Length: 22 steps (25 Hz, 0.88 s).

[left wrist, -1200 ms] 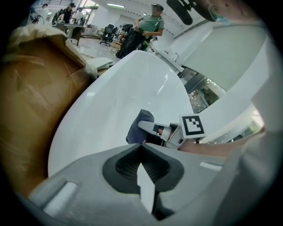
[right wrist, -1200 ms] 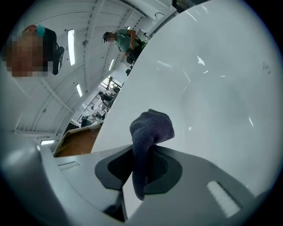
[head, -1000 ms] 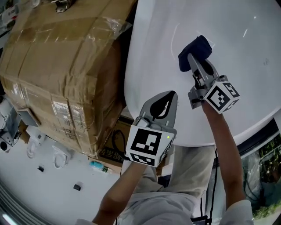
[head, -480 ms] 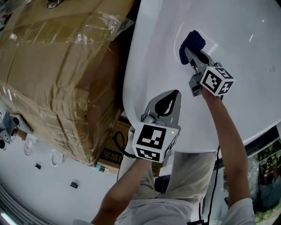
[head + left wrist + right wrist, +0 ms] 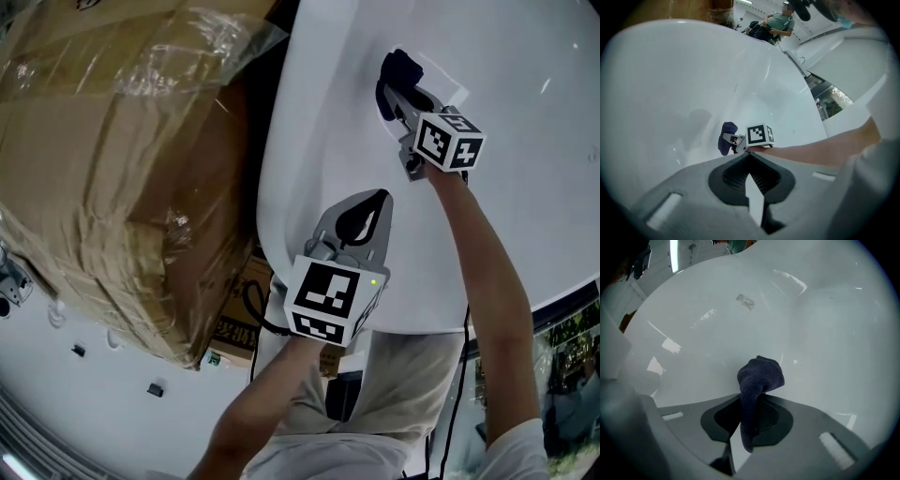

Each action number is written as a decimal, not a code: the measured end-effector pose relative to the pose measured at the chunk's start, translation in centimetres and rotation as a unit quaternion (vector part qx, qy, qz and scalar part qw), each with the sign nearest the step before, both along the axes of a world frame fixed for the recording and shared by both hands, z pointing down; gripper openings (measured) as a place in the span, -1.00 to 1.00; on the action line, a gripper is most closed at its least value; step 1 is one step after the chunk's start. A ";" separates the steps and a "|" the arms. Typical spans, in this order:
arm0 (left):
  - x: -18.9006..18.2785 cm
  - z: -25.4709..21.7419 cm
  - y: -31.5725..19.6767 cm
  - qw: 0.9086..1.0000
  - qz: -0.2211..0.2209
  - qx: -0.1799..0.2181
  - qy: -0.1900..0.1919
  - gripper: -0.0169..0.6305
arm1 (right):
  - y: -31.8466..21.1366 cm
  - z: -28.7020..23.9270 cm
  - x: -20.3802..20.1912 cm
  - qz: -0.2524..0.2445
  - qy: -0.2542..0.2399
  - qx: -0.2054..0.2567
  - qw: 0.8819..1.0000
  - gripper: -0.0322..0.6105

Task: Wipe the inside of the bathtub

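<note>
The right gripper (image 5: 407,97) is reached well out over the glossy white bathtub (image 5: 525,197), forearm (image 5: 480,281) stretched long across the basin. Its jaws are clamped on a dark navy terry cloth (image 5: 759,373). In the right gripper view, a strip of the cloth runs down through the pinch, and the rest bunches into a rounded wad just past the tips. In the head view that wad sits against the smooth inner wall of the tub, up near the far part of the curve, and it looks pressed onto the surface.

The left gripper (image 5: 368,210) is held back close to the person's body, at the near edge of the tub. Its jaws are together, tips meeting with nothing between them, and the left gripper view looks past them across the white basin to the cloth beyond.

Off to the left, right beside the tub's outer wall, stands a large brown cardboard box wrapped in clear plastic film (image 5: 112,159).
</note>
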State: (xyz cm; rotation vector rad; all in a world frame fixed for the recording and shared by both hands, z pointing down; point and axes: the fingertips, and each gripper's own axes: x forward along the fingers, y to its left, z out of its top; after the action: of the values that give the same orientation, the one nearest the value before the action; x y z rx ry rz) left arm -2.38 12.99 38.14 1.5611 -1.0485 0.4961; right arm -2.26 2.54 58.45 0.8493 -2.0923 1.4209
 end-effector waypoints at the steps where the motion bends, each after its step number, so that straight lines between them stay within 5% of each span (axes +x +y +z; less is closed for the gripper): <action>1: 0.0 0.2 0.1 1.000 0.002 0.001 -0.001 -0.96 | 0.1 0.6 -0.1 -0.003 0.002 -0.003 1.000 -0.76; 8: 0.6 1.2 0.4 1.000 0.009 0.002 0.005 -0.96 | 1.3 4.5 0.9 0.009 0.048 -0.021 0.999 -0.76; 22: -0.2 0.5 -0.6 1.000 -0.005 0.012 0.002 -0.96 | 4.0 6.9 -2.7 0.066 -0.002 -0.103 0.993 -0.76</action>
State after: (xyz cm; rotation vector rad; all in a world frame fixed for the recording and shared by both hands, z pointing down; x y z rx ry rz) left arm -2.55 12.34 38.69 1.5771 -1.0631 0.4753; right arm -4.93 6.53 65.34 0.9150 -1.8812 1.6734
